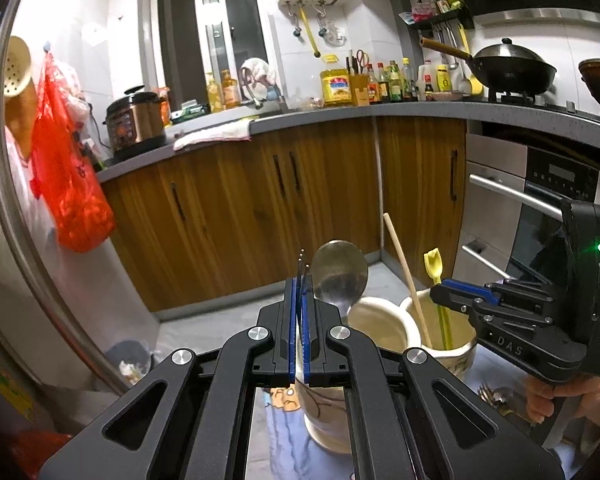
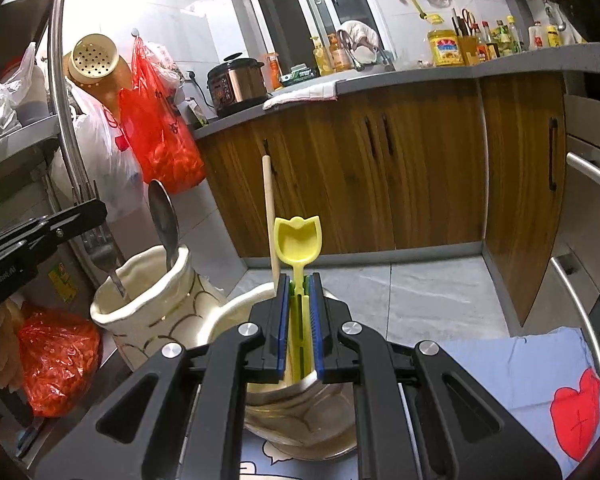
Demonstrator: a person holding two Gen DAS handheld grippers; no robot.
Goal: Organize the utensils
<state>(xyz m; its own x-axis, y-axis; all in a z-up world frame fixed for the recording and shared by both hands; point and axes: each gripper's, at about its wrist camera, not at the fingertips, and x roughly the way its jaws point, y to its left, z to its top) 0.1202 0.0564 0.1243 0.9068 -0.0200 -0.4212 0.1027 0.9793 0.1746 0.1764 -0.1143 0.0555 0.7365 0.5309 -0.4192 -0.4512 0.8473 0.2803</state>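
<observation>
Left claw (image 1: 299, 312) is clamped on a fork (image 1: 301, 280), handle down over the left jar (image 1: 376, 322), beside a spoon (image 1: 340, 274).

Right claw (image 2: 299, 320) grips a yellow scoop (image 2: 298, 240) standing in the right jar (image 2: 240, 304). Both are mid-drop; next, release.

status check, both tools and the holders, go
Left tool shut on fork, handle in left holder beside spoon. Right tool shut on yellow scoop over right holder; wooden stick alongside. Nothing blocking.

Home kitchen: wok (image 1: 514, 66) on stove, rice cooker (image 1: 134, 122), wooden cabinets (image 1: 260, 204).
</observation>
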